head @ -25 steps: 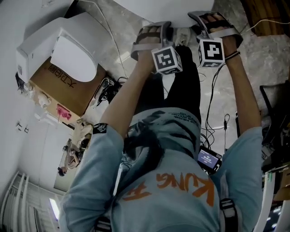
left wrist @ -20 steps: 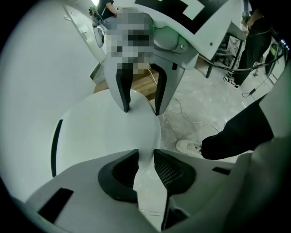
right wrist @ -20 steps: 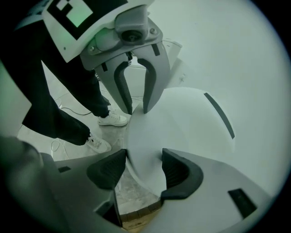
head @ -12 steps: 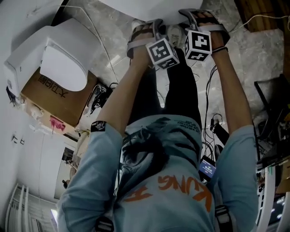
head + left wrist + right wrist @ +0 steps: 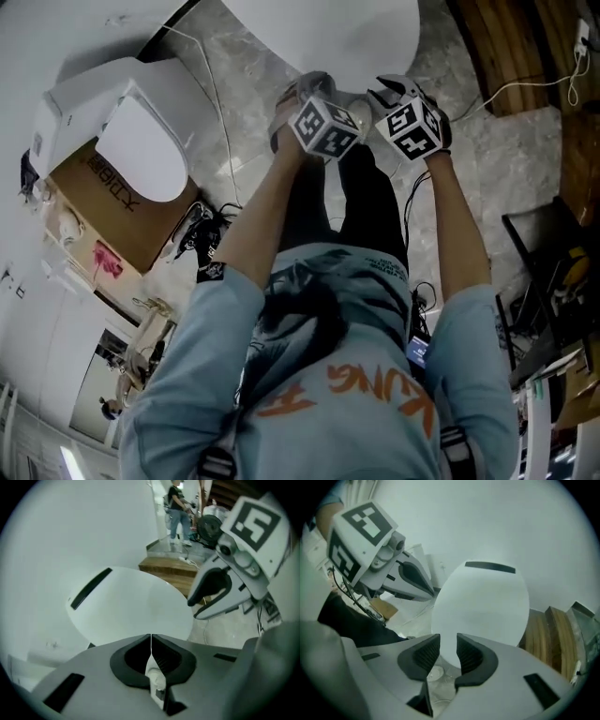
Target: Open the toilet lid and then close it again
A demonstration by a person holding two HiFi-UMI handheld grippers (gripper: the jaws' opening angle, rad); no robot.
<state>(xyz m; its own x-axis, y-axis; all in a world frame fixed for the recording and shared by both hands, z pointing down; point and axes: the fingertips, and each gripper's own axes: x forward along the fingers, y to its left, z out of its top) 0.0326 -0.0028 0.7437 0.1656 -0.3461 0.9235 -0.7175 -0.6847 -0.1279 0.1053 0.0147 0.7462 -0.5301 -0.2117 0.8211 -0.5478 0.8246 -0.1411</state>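
Toilet lid [image 5: 328, 33]: white oval at the top centre of the head view, just ahead of both grippers. Its broad face fills both gripper views, with a dark bar [image 5: 490, 567] at its far end.
Left gripper [image 5: 151, 637]: the jaws have just been closing and now meet, with nothing between them.
Right gripper [image 5: 447, 641]: the jaws have just been closing. A narrow gap remains, the lid's near edge shows through it, and nothing is clamped.
Surroundings: a second toilet [image 5: 141, 141] sits on a cardboard box [image 5: 122, 202] at the head view's left. A wooden step [image 5: 548, 630] borders the marble floor [image 5: 525, 150].
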